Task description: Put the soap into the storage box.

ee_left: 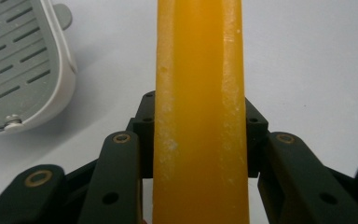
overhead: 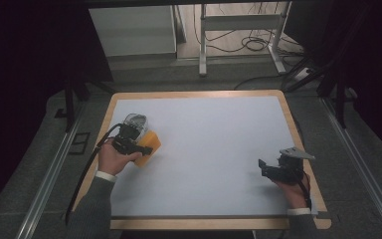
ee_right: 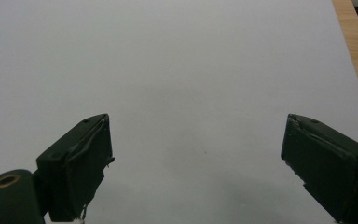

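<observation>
My left gripper [overhead: 140,148] is shut on an orange-yellow block [overhead: 150,143] at the left of the white table surface [overhead: 214,139]. In the left gripper view the block [ee_left: 199,70] stands upright and edge-on, and both black jaws press on its sides. Just beyond it lies a whitish slotted dish [ee_left: 23,65], seen in the high view as a pale, shiny object [overhead: 135,122] by the left hand. My right gripper [overhead: 267,167] rests near the front right of the table. Its jaws [ee_right: 198,154] stand wide apart with only bare surface between them.
A wooden rim [overhead: 194,94] runs round the white sheet and shows at the far right in the right gripper view [ee_right: 356,51]. Beyond the table are a white metal frame [overhead: 238,30], cables on the floor and grey carpet.
</observation>
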Tool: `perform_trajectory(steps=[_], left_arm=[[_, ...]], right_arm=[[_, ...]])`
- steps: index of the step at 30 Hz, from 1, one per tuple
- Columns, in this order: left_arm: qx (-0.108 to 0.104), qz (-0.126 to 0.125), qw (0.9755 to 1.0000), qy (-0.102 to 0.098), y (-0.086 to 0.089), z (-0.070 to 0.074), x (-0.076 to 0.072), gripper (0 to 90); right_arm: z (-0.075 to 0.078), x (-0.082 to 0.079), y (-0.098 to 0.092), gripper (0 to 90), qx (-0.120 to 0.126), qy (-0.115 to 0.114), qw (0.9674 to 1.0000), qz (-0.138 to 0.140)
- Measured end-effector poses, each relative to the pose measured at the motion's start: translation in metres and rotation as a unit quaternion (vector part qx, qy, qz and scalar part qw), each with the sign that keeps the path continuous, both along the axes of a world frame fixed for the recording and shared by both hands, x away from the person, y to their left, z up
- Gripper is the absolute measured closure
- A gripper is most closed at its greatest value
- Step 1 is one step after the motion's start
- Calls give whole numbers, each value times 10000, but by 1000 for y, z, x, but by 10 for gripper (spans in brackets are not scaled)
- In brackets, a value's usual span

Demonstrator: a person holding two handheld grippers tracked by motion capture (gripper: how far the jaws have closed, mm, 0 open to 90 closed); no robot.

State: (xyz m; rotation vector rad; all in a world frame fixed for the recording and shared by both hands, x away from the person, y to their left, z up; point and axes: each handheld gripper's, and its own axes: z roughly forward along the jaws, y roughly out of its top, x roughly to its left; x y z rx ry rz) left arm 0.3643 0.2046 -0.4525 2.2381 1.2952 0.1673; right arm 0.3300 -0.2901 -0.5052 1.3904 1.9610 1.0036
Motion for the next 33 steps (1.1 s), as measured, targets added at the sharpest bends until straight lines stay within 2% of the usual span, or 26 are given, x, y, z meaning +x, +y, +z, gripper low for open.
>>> perform_trajectory(steps=[5, 12, 33], left_arm=[[25, 22, 10000, -66, 0, 3, 1, 610], [11, 122, 9999, -58, 3, 7, 6, 610], [-32, 212, 9998, -53, 13, 13, 21, 610]], right_arm=[[0, 0, 0, 85, -2, 5, 10000, -4], [0, 0, -1, 85, -2, 2, 10000, -16], [0, 0, -2, 85, 9, 0, 10000, -25]])
